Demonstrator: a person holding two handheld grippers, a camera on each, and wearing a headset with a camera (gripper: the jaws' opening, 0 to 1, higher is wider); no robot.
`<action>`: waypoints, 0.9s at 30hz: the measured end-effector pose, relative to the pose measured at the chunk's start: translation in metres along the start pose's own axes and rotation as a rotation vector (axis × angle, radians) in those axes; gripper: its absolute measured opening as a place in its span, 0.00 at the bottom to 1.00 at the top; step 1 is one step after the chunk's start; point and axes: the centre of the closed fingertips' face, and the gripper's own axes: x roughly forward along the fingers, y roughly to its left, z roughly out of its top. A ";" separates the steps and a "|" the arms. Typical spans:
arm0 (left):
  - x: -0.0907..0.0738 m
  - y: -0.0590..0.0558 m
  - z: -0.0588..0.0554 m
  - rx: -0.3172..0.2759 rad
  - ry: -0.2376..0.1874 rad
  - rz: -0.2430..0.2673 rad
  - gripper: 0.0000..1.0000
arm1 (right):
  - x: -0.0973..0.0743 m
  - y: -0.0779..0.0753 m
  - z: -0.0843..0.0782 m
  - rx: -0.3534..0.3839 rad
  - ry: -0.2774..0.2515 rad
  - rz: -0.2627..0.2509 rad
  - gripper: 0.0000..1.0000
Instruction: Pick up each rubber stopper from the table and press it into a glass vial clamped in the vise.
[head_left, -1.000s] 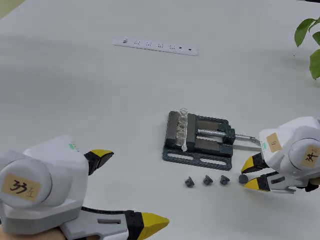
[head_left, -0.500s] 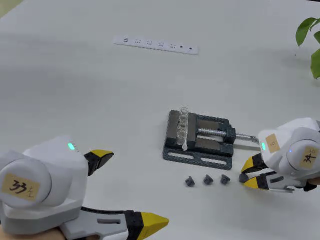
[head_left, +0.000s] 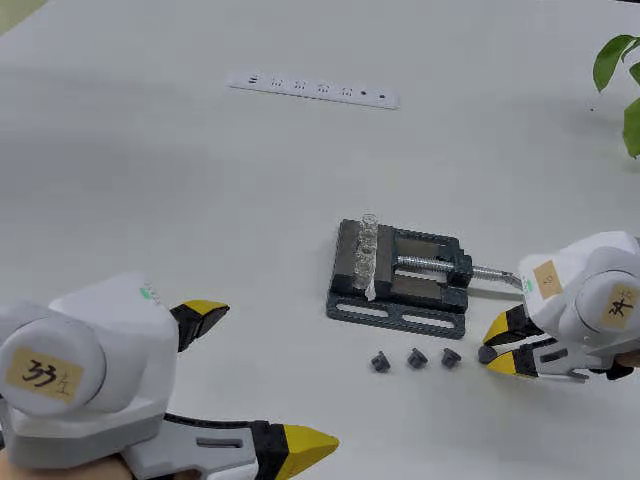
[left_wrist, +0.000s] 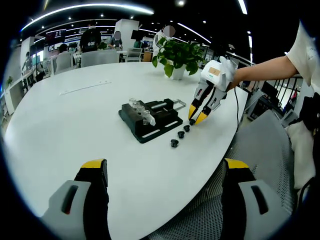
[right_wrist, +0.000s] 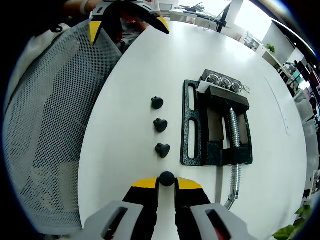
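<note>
Rubber, dark and matt: each stopper should be light, slightly springy and grippy rather than slick, so a firm pinch ought not to harm it. The glass vials (head_left: 366, 250) are the fragile part, and I judge any pressing should go straight down the neck. The best hold looks to be across the wide head, leaving the narrower plug end free to enter.

The right gripper (right_wrist: 167, 184) has its yellow-tipped jaws closed on one stopper (right_wrist: 167, 177), a small round-topped piece. I cannot tell whether it is clear of the white tabletop (head_left: 200, 180). In the head view it sits at about 4 o'clock from the vise (head_left: 420, 290). Three more stoppers (head_left: 417, 357) lie in a row at the vise's 6 o'clock, apart from one another. The vials stand in a line at the vise's 9 o'clock end. The left gripper (head_left: 255, 375) is at 8 o'clock, well apart, its jaws spread wide and empty.
</note>
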 end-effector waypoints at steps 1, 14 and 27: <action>0.000 0.000 0.000 0.000 0.001 -0.001 0.95 | -0.001 0.000 0.001 0.005 -0.002 0.004 0.08; 0.001 0.001 0.002 0.003 -0.006 -0.001 0.94 | -0.027 -0.014 0.017 0.048 -0.040 0.040 0.08; 0.000 0.004 0.005 0.001 -0.018 0.007 0.94 | -0.058 -0.052 0.041 -0.006 -0.050 0.036 0.07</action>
